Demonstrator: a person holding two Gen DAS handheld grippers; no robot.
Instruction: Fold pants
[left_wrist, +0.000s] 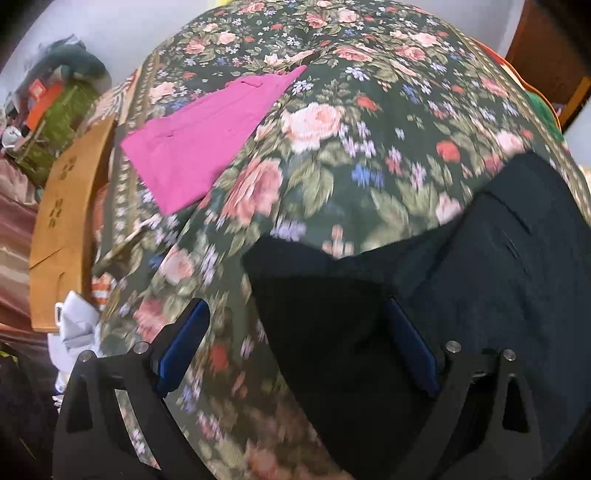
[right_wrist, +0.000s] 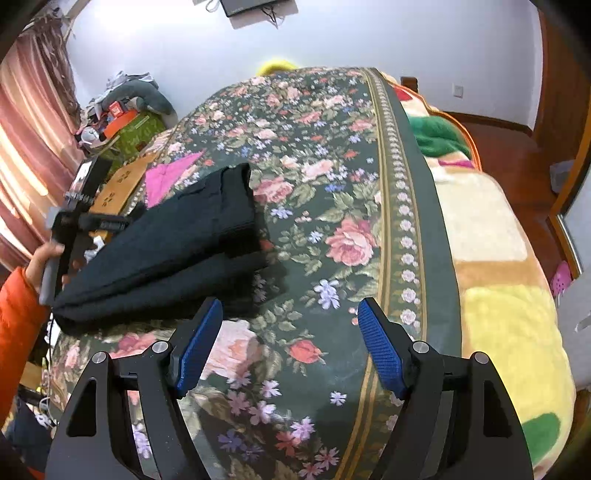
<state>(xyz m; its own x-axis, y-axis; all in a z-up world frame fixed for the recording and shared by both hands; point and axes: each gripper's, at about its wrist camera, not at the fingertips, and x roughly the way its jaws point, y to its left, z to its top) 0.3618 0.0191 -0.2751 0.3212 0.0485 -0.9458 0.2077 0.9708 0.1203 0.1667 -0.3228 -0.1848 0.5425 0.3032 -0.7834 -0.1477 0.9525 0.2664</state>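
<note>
Folded black pants lie on the floral bedspread. In the left wrist view they fill the lower right. My left gripper is open, its blue pads wide apart over the pants' left edge, and holds nothing. It also shows in the right wrist view, held by a hand at the pants' left side. My right gripper is open and empty above the bedspread, to the right of the pants.
Folded pink pants lie further back on the bed. A wooden bed board borders the left side, with clutter beyond. A yellow and green blanket hangs on the bed's right side.
</note>
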